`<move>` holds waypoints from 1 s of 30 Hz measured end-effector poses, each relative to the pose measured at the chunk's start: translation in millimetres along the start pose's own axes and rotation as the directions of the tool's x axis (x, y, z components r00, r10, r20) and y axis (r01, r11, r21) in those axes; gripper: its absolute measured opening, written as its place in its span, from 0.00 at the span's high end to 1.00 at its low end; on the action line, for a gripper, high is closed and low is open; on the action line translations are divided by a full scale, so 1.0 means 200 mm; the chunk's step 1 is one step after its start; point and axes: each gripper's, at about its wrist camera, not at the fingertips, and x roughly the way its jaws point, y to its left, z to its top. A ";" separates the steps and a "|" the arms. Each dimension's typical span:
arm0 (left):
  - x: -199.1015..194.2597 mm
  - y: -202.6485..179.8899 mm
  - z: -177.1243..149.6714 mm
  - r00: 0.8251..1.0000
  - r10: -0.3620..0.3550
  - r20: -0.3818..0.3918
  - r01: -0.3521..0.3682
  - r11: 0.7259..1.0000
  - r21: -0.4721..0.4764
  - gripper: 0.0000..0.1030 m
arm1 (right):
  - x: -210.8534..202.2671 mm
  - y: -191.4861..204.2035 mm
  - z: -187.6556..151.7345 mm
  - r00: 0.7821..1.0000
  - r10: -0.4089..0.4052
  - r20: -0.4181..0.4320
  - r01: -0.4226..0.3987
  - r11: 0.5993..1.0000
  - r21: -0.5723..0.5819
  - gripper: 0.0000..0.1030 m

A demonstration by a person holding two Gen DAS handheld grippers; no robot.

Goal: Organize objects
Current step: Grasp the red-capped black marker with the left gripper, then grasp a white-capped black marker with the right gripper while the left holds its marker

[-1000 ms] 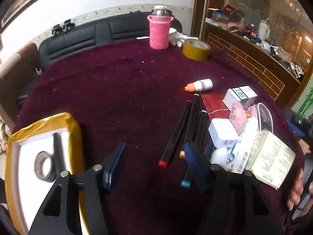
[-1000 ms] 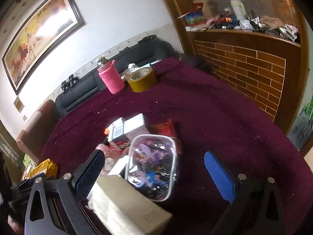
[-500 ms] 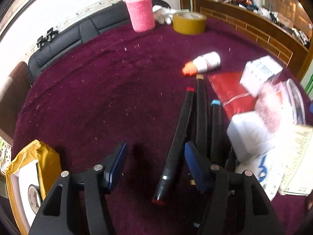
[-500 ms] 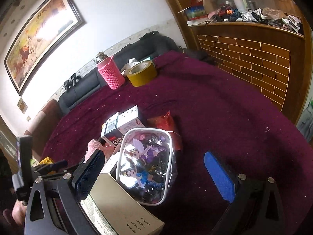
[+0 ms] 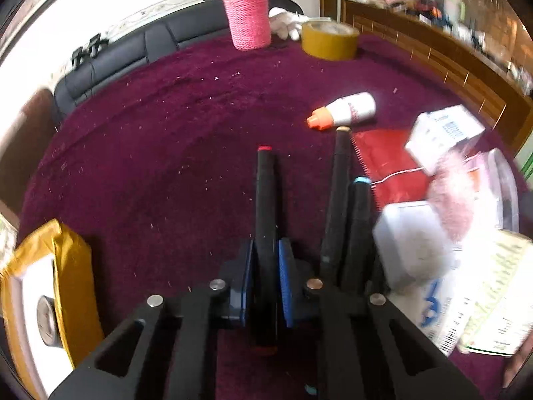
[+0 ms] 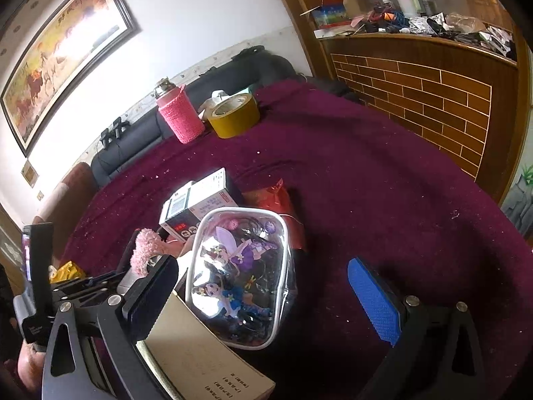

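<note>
Left wrist view: left claw (image 5: 266,275) just clamped the red-tipped marker (image 5: 265,206); right claw (image 6: 263,295) gapes over a clear pouch (image 6: 241,276) of trinkets.

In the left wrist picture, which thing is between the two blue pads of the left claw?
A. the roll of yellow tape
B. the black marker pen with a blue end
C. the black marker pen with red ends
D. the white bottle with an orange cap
C: the left claw is shut on the black marker pen with red ends, its blue pads pressing both sides of the pen's barrel.
</note>
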 end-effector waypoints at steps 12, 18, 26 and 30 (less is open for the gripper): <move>-0.61 0.22 -0.31 0.968 -0.119 0.223 0.171 0.959 -0.227 0.86 | 0.04 0.01 -0.01 0.998 -0.053 -0.024 0.052 0.998 -0.038 0.00; -0.81 0.20 -0.49 0.946 -0.123 0.300 0.199 0.951 -0.237 0.86 | 0.00 -0.02 0.01 0.999 -0.037 -0.001 0.037 0.999 -0.010 0.00; -0.93 0.20 -0.67 0.927 -0.128 0.352 0.212 0.954 -0.211 0.86 | -0.25 0.24 0.13 0.996 0.090 0.014 -0.087 0.983 -0.160 0.00; -0.94 0.24 -0.72 0.926 -0.117 0.359 0.210 0.950 -0.230 0.86 | -0.16 0.57 0.17 0.951 0.246 -0.187 -0.287 0.929 -0.236 0.00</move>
